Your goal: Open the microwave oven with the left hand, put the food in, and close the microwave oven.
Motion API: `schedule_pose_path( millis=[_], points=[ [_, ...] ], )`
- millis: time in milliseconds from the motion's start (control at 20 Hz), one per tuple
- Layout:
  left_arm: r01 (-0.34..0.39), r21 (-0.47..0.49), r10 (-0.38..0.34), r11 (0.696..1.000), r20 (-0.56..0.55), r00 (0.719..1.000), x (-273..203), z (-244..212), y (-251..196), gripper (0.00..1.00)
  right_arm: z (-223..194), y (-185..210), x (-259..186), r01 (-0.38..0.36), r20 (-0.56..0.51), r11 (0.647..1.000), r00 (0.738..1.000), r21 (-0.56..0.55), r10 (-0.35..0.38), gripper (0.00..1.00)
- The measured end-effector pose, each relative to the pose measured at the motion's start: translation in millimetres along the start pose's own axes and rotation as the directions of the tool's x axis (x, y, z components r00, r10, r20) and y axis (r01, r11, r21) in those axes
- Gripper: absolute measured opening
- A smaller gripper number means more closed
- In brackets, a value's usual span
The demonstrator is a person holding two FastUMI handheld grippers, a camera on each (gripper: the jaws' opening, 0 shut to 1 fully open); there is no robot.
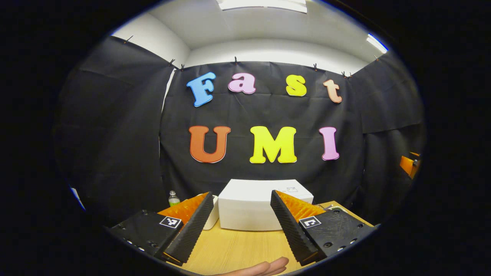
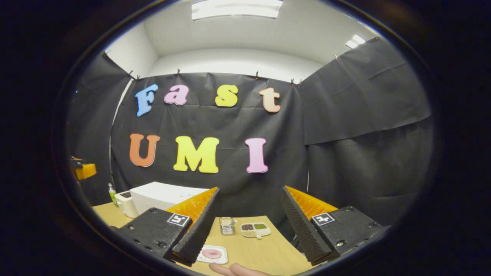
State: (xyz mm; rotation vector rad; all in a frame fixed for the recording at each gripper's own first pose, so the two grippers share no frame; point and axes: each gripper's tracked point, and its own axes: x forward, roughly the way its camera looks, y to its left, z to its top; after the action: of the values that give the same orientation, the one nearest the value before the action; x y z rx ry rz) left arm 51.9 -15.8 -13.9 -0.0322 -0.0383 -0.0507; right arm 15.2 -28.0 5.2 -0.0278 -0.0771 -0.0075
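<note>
The left hand-held gripper point(image 1: 242, 226) hangs above the wooden bench point(image 1: 238, 245) with its fingers spread wide apart and nothing between them. Straight ahead, framed in the gap, stands the white microwave oven point(image 1: 261, 205), backed against the booth's black wall; from this raised angle mostly its top and a band of its front show, and the door looks shut (no handle can be made out). Just left of it sits a small white appliance point(image 1: 213, 216), partly hidden behind the left finger, and farther left a small clear bottle point(image 1: 173, 198) with a green label. A person's fingertips point(image 1: 268, 266) lie on the bench at the near edge.

The right hand-held gripper point(image 2: 247, 230) is likewise open and empty. Below and between its fingers lies a white plate with pink food point(image 2: 212, 254), and beyond that a small metal rack point(image 2: 227, 225) and a divided tray of food point(image 2: 256, 229), all well to the right of the microwave oven, which appears at the left of the right gripper view.

Nothing of the task looks begun, so the first move is probably the left reach for the door. The risks, as I judge them: since the handle is not visible from here, the fingers may close on the door's edge and slip; a pull on a light oven could drag it forward across the bench; and a wide approach could knock the white appliance touching or nearly touching its left side.
</note>
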Motion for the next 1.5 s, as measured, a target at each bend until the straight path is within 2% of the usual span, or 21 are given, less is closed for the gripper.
schedule_pose_path(
  millis=[50, 150, 200, 250, 300, 350, 550, 600, 650, 700, 750, 1050, 1100, 1150, 1200, 1250, 1300, 1350, 1400, 1450, 1500],
  points=[
    [0.02, -0.012, -0.021, 1.0, -0.007, 1.0, 11.5, -10.3, -8.3, 0.95, 0.4, 1.0, 1.6, -0.008, 0.005, 1.0, 1.0, 0.001, 0.008, 1.0],
    [0.051, -0.026, -0.052, 0.998, -0.036, 0.998, 34.2, -35.8, -24.9, 0.95, 2.6, -0.2, 5.3, -0.014, 0.023, 1.0, 1.0, 0.004, 0.014, 0.91],
    [0.063, -0.032, -0.064, 0.998, -0.046, 0.997, 45.9, -47.4, -32.8, 0.95, 3.8, -0.9, 6.2, -0.017, 0.034, 1.0, 0.999, 0.006, 0.017, 1.0],
    [0.072, -0.041, -0.074, 0.997, -0.052, 0.996, 57.8, -59.3, -41.2, 0.85, 3.5, -2.0, 8.6, -0.016, 0.044, 1.0, 0.999, 0.009, 0.015, 1.0],
    [0.082, -0.048, -0.084, 0.995, -0.055, 0.995, 69.8, -70.9, -50.6, 0.96, 2.8, -5.5, 10.9, -0.008, 0.05, 1.0, 0.999, 0.008, 0.008, 0.91],
    [0.095, -0.057, -0.098, 0.994, -0.056, 0.994, 80.5, -80.8, -59.9, 0.96, -0.6, -8.4, 13.5, -0.004, 0.051, 1.0, 0.999, 0.006, 0.003, 1.0],
    [0.136, -0.093, -0.146, 0.986, -0.104, 0.984, 114.9, -128.6, -96.1, 0.96, -11.0, -20.8, 21.9, 0.002, 0.032, 1.0, 0.999, 0.016, -0.003, 1.0],
    [0.138, -0.096, -0.149, 0.986, -0.114, 0.982, 121.7, -137.3, -102.9, 0.84, -12.2, -25.9, 23.4, 0.006, 0.03, 1.0, 1.0, 0.015, -0.006, 1.0],
    [0.14, -0.09, -0.151, 0.986, -0.128, 0.98, 129.6, -148.3, -110.9, 0.84, -13.0, -32.3, 25.0, 0.012, 0.032, 1.0, 0.999, 0.014, -0.012, 0.91],
    [0.139, -0.084, -0.15, 0.987, -0.134, 0.98, 136.2, -156.7, -117.1, 0.95, -13.1, -38.0, 25.6, 0.017, 0.034, 1.0, 0.999, 0.014, -0.018, 0.91],
    [0.14, -0.08, -0.15, 0.987, -0.138, 0.979, 142.9, -164.2, -123.8, 0.94, -14.8, -42.4, 26.4, 0.022, 0.035, 1.0, 0.999, 0.011, -0.022, 1.0],
    [0.186, -0.063, -0.194, 0.981, -0.158, 0.968, 184.7, -218.9, -171.6, 0.94, -27.3, -70.4, 31.6, 0.058, 0.029, 0.998, 0.998, -0.025, -0.057, 1.0],
    [0.196, -0.057, -0.203, 0.979, -0.174, 0.964, 191.2, -231.1, -179.6, 0.94, -30.0, -75.7, 33.4, 0.072, 0.027, 0.997, 0.997, -0.031, -0.071, 0.91],
    [0.201, -0.045, -0.206, 0.979, -0.197, 0.959, 197.2, -243.6, -186.1, 0.94, -32.7, -79.8, 34.7, 0.08, 0.023, 0.996, 0.997, -0.034, -0.079, 1.0],
    [0.197, -0.029, -0.198, 0.98, -0.208, 0.958, 202.7, -252.3, -190.1, 0.94, -36.4, -80.4, 36.1, 0.079, 0.021, 0.996, 0.997, -0.037, -0.078, 0.91],
    [0.186, -0.022, -0.187, 0.982, -0.208, 0.96, 209.0, -256.9, -192.3, 0.94, -41.4, -80.8, 36.2, 0.076, 0.018, 0.996, 0.997, -0.037, -0.076, 0.92],
    [0.177, -0.029, -0.179, 0.984, -0.201, 0.963, 214.6, -260.3, -194.9, 0.82, -45.2, -82.9, 36.3, 0.076, 0.017, 0.997, 0.997, -0.036, -0.075, 0.92],
    [0.169, -0.034, -0.173, 0.985, -0.193, 0.966, 218.8, -262.2, -197.7, 0.82, -48.5, -87.4, 37.0, 0.082, 0.018, 0.996, 0.997, -0.033, -0.081, 0.92],
    [0.159, -0.029, -0.162, 0.987, -0.186, 0.969, 223.2, -263.8, -199.1, 0.94, -50.9, -90.7, 38.2, 0.09, 0.02, 0.995, 0.996, -0.033, -0.09, 0.92],
    [0.157, -0.022, -0.158, 0.987, -0.184, 0.97, 226.8, -266.5, -199.1, 0.94, -54.5, -93.2, 38.4, 0.094, 0.021, 0.995, 0.995, -0.036, -0.094, 0.91],
    [0.169, -0.031, -0.172, 0.985, -0.172, 0.97, 225.8, -265.0, -203.0, 0.92, -57.6, -94.9, 40.0, 0.095, 0.019, 0.995, 0.995, -0.036, -0.095, 1.0]
  ],
)
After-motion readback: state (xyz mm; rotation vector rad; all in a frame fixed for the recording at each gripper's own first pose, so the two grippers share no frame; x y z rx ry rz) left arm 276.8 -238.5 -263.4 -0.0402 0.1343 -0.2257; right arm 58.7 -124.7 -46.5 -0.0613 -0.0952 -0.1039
